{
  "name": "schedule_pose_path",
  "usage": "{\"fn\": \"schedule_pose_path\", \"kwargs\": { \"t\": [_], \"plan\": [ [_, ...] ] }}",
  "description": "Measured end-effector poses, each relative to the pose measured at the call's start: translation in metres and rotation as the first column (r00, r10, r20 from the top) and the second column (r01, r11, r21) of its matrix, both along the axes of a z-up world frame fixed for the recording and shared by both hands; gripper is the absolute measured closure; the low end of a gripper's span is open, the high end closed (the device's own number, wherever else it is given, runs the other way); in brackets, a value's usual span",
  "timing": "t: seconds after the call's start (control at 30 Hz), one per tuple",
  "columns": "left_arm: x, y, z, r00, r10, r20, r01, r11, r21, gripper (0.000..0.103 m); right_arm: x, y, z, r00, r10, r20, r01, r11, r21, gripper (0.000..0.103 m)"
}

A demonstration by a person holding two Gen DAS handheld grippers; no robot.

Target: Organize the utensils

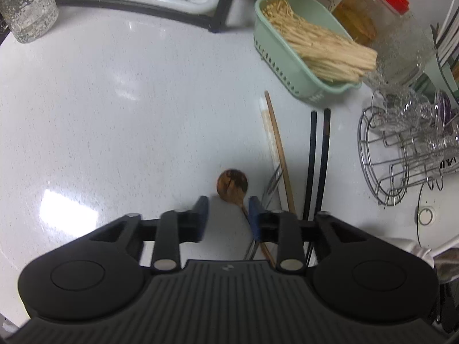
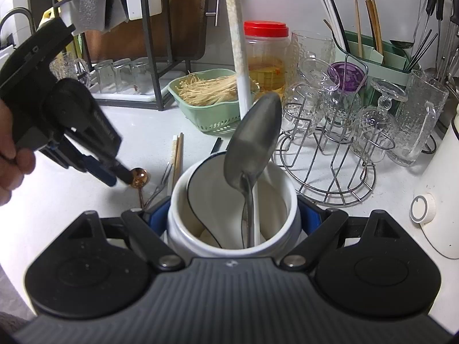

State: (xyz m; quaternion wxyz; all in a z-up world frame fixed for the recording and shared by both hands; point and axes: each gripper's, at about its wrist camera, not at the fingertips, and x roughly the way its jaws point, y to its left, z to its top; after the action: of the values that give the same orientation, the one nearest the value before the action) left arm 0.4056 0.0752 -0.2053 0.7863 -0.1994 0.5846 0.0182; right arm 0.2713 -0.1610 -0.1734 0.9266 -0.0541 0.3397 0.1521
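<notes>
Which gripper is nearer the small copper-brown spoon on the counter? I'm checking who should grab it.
Left. The left gripper hangs right at the copper spoon, jaws apart. The right gripper is further back, clamped on the white utensil holder.

On the white speckled counter (image 1: 114, 91): one small copper-brown spoon (image 1: 233, 185), one pair of black chopsticks (image 1: 317, 157), one wooden chopstick (image 1: 279, 149) beside one white speckled chopstick (image 1: 268, 132), one metal fork (image 2: 160, 185). One white ceramic utensil holder (image 2: 183, 223), containing one large steel spoon (image 2: 254, 140) and one tall white speckled chopstick (image 2: 238, 46). One mint-green plastic basket of pale noodle-like strands (image 1: 289, 66). One red-lidded clear plastic jar (image 2: 266, 54). One round wire glass rack (image 2: 327, 177). Glasses on it too crowded to count.
</notes>
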Motion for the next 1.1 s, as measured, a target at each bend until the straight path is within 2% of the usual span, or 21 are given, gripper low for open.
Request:
{"fn": "schedule_pose_path", "kwargs": {
  "t": [0.13, 0.37, 0.7, 0.83, 0.9, 0.93, 1.1],
  "plan": [
    [0.011, 0.002, -0.001, 1.0, 0.005, 0.015, -0.005, 1.0, 0.007, 0.06, 0.0, -0.001, -0.001, 1.0, 0.003, -0.001, -0.003, 1.0, 0.005, 0.013],
    [0.024, -0.024, -0.01, 0.998, -0.064, -0.007, 0.064, 0.993, 0.1, 0.06, 0.001, -0.001, -0.001, 1.0, 0.003, -0.005, -0.003, 1.0, 0.012, 0.013],
    [0.036, -0.054, -0.017, 0.986, -0.144, -0.081, 0.161, 0.949, 0.273, 0.06, 0.003, -0.001, -0.003, 1.0, -0.016, -0.003, 0.016, 1.0, 0.026, 0.013],
    [0.04, -0.058, -0.016, 0.982, -0.157, -0.104, 0.18, 0.944, 0.275, 0.06, 0.006, 0.0, -0.003, 1.0, -0.027, -0.006, 0.027, 0.999, 0.027, 0.013],
    [0.042, -0.06, -0.015, 0.98, -0.17, -0.107, 0.193, 0.942, 0.273, 0.064, 0.005, 0.001, -0.003, 0.999, -0.034, -0.004, 0.034, 0.999, 0.027, 0.013],
    [0.043, -0.06, -0.015, 0.978, -0.181, -0.103, 0.203, 0.939, 0.278, 0.07, 0.005, 0.001, -0.003, 0.999, -0.036, -0.003, 0.036, 0.999, 0.028, 0.013],
    [0.036, -0.06, -0.013, 0.977, -0.2, -0.078, 0.214, 0.931, 0.294, 0.07, 0.005, 0.001, -0.004, 0.999, -0.041, -0.001, 0.041, 0.999, 0.028, 0.013]
  ]
}}
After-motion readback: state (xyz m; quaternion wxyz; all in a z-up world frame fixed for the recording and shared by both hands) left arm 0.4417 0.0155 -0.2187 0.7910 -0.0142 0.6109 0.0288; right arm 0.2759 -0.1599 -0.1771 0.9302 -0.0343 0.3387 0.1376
